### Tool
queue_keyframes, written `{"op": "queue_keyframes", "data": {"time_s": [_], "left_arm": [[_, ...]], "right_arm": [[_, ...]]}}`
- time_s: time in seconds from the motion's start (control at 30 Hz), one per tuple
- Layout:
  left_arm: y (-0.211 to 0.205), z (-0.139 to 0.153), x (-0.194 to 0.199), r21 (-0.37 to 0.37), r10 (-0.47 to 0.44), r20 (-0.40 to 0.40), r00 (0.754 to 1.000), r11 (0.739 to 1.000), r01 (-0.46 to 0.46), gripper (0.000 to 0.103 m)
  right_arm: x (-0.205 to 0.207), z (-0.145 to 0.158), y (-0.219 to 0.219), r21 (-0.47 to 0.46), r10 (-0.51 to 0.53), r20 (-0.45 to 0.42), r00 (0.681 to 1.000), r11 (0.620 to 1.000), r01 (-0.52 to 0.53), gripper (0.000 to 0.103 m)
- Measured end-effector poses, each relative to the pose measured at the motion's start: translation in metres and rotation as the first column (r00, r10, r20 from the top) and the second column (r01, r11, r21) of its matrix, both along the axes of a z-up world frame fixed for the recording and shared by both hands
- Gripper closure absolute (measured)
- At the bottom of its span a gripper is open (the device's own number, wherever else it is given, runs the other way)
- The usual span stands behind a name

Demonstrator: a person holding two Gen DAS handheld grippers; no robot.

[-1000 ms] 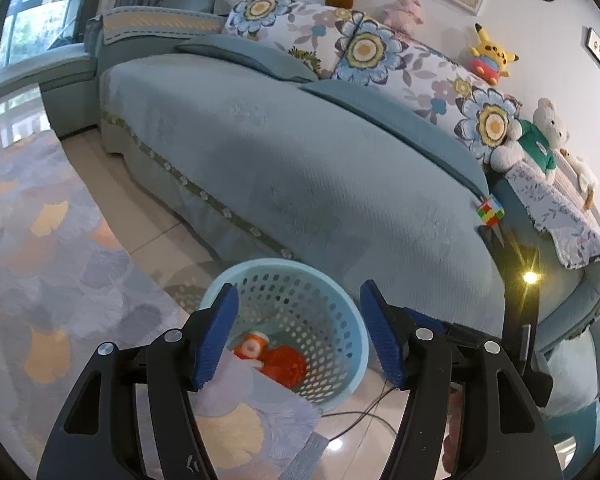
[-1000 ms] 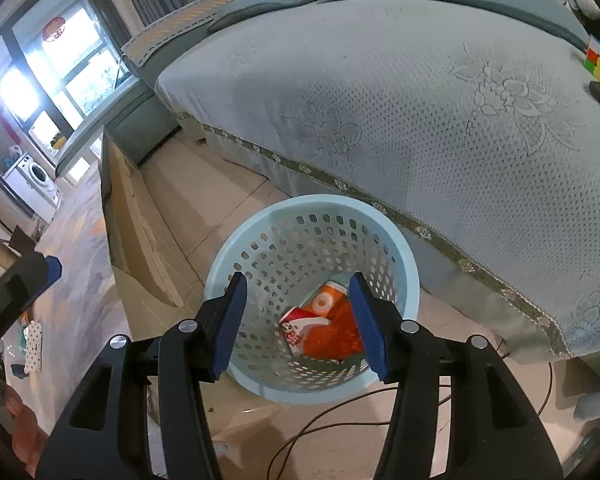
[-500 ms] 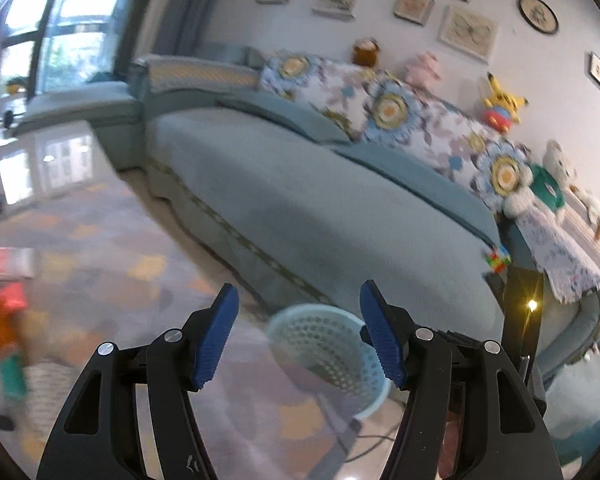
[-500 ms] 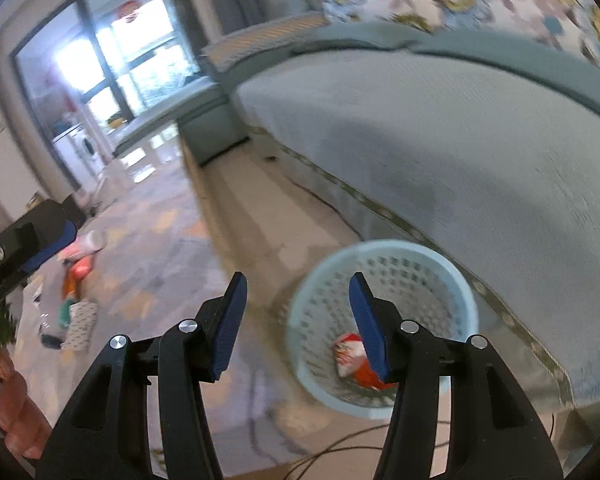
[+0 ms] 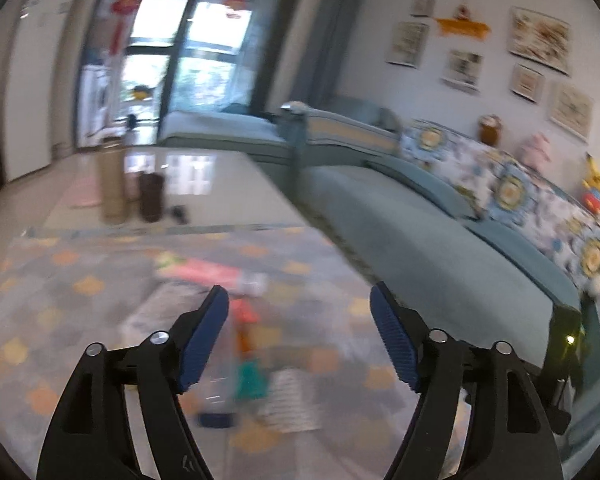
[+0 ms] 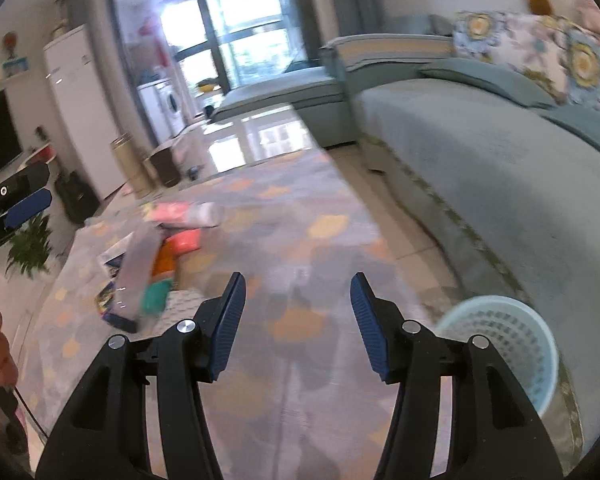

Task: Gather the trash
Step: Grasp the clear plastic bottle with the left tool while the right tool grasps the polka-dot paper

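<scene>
both tongs swung from basket (image 6: 500,344) toward rug litter (image 6: 156,256), left tongs (image 5: 300,332) opening, right tongs (image 6: 296,316) empty

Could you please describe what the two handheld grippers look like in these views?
Both look alike. The left gripper and the right gripper each have two black plastic arms with triangular cut-outs, silver round bolts at the joints, and ribbed dark-blue pads on the inner faces of the fingers. A thin dark cable hangs at the left edge of the right wrist view.
</scene>
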State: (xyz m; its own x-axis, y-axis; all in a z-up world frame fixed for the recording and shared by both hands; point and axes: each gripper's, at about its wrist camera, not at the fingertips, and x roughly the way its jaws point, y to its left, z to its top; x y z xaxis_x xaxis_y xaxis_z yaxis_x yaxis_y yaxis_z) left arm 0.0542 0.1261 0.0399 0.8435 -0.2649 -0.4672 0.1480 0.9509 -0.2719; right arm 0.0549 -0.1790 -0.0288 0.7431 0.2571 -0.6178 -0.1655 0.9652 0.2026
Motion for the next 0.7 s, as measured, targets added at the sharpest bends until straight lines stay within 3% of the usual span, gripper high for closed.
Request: {"op": "queue_keyframes", "data": {"time_s": [0.23, 0.5, 0.7], "left_arm": [[0.056, -0.056, 0.029, -0.068, 0.021, -0.14, 0.99, 0.997, -0.03, 0.027], [0.052, -0.111, 0.06, -0.094, 0.025, -0.22, 0.975, 0.994, -0.047, 0.027], [0.051, -0.135, 0.075, -0.125, 0.036, -0.251, 0.967, 0.99, -0.07, 0.027]], "right_arm": [[0.016, -0.016, 0.077, -0.049, 0.142, 0.019, 0.99, 0.989, -0.141, 0.052], [0.015, -0.053, 0.127, -0.084, 0.242, -0.012, 0.97, 0.967, -0.242, 0.052], [0.014, -0.072, 0.131, -0.081, 0.268, -0.045, 0.962, 0.959, -0.271, 0.052]]}}
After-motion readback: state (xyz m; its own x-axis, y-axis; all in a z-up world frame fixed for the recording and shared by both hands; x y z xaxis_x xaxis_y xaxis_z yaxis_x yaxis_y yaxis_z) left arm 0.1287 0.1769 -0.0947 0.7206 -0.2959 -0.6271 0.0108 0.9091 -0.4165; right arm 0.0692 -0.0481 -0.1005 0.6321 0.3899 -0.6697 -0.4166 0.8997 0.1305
